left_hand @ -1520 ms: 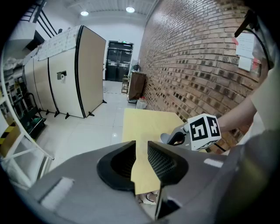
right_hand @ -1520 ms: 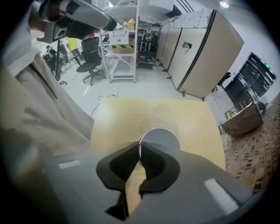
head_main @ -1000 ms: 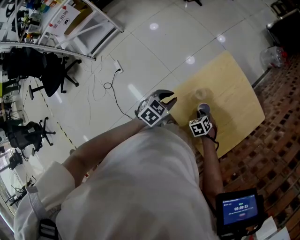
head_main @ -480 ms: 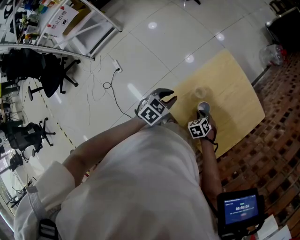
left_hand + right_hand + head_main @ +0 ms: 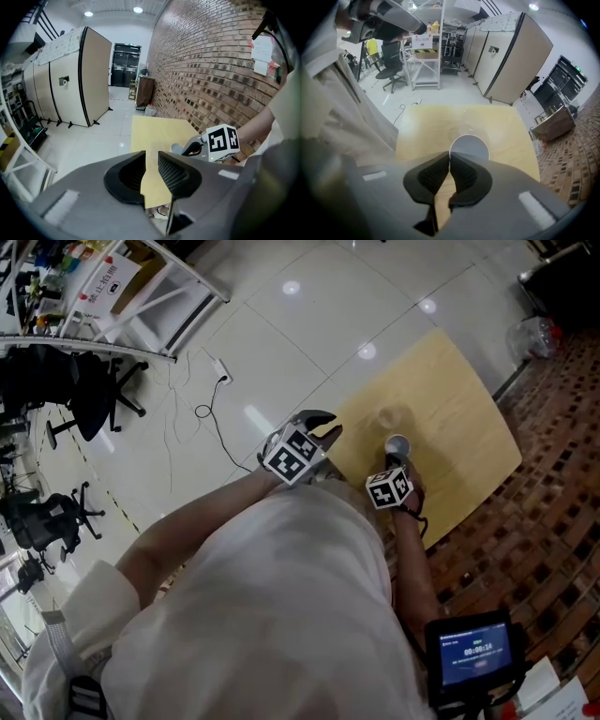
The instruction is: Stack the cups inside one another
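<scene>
Your pale wooden table (image 5: 469, 437) stands where white tile (image 5: 281, 343) meets brown patterned floor (image 5: 553, 512). On it you have a clear cup (image 5: 388, 417), faint against the wood, and just beside it a grey cup (image 5: 397, 443).

The only thing I can read is the blue screen (image 5: 476, 652), near right: a timer that looks like 00:00:14. The white sign (image 5: 103, 282), far left, has red print too small to read.

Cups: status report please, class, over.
Left tongs open, empty. Right tongs shut on rim of grey cup. Faint clear cup beyond on table, not nested. Nothing between them.
</scene>
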A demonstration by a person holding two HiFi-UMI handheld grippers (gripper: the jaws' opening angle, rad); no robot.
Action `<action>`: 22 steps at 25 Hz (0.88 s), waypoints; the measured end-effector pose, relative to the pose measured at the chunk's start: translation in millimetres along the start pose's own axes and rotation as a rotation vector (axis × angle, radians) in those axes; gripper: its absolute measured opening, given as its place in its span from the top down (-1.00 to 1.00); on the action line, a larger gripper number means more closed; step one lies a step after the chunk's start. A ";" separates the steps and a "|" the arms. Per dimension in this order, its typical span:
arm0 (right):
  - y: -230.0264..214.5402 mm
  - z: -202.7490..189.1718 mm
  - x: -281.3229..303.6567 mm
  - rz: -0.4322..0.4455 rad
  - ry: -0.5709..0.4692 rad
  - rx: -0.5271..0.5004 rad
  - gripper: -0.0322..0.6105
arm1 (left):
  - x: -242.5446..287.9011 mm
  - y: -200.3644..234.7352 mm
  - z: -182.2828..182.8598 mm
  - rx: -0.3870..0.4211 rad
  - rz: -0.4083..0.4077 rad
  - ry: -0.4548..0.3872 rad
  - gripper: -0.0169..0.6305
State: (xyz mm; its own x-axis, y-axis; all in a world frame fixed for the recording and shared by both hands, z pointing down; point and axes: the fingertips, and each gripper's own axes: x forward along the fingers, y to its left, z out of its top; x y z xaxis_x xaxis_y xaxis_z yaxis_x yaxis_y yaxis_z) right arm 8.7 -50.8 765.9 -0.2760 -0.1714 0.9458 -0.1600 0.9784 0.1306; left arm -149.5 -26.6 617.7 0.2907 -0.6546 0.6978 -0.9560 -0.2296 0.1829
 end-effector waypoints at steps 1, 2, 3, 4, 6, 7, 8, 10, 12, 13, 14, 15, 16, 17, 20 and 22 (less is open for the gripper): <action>0.0 -1.3 0.1 0.001 0.003 0.003 0.86 | 1.0 -1.3 -0.2 0.000 -0.004 0.001 0.64; -0.5 -1.9 0.3 -0.001 0.004 0.006 0.86 | 1.8 -2.2 0.0 0.002 -0.006 0.001 0.64; -1.5 -1.8 0.9 -0.003 0.003 0.010 0.86 | 2.4 -2.5 0.8 0.005 -0.008 0.000 0.64; -2.6 -1.3 1.5 -0.006 0.002 0.015 0.86 | 2.9 -2.6 2.1 0.009 -0.010 -0.002 0.64; -4.3 -0.2 2.0 -0.009 0.002 0.026 0.86 | 3.3 -3.4 5.4 0.016 -0.015 -0.005 0.64; -4.7 0.1 1.7 -0.010 0.003 0.029 0.86 | 3.4 -4.0 6.8 0.019 -0.017 -0.007 0.64; -4.9 0.5 1.5 -0.010 0.004 0.030 0.86 | 3.6 -4.3 7.9 0.022 -0.020 -0.009 0.64; -4.9 2.0 0.6 -0.012 -0.001 0.033 0.83 | 4.2 -4.2 9.7 0.028 -0.022 -0.012 0.64; -4.8 4.3 -1.6 -0.014 -0.012 0.037 0.80 | 4.6 -3.7 11.5 0.033 -0.023 -0.017 0.64; -4.6 5.6 -3.0 -0.015 -0.018 0.039 0.76 | 4.7 -3.3 12.5 0.036 -0.024 -0.019 0.64; -4.3 7.0 -4.8 -0.016 -0.025 0.042 0.72 | 4.7 -3.0 13.5 0.038 -0.026 -0.021 0.64; -4.1 8.4 -7.0 -0.018 -0.032 0.045 0.70 | 4.8 -2.9 14.6 0.041 -0.029 -0.023 0.64; -4.3 9.7 -10.1 -0.020 -0.042 0.049 0.69 | 5.1 -3.4 15.9 0.044 -0.033 -0.026 0.65; -4.9 10.9 -14.0 -0.021 -0.053 0.057 0.68 | 5.6 -4.3 17.7 0.047 -0.037 -0.030 0.65; -8.3 16.0 -29.2 -0.021 -0.107 0.105 0.63 | 4.8 -7.5 28.0 0.061 -0.046 -0.062 0.68; -12.3 20.6 -41.2 -0.029 -0.150 0.148 0.61 | 2.8 -8.9 37.7 0.074 -0.051 -0.090 0.70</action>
State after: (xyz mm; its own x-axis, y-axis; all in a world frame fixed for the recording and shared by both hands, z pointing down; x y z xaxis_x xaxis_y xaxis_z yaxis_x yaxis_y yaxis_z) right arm 2.5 -58.2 719.1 -0.4055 -0.2255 0.8858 -0.3045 0.9471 0.1017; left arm -138.6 -53.6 591.9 0.3445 -0.7019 0.6234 -0.9352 -0.3146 0.1625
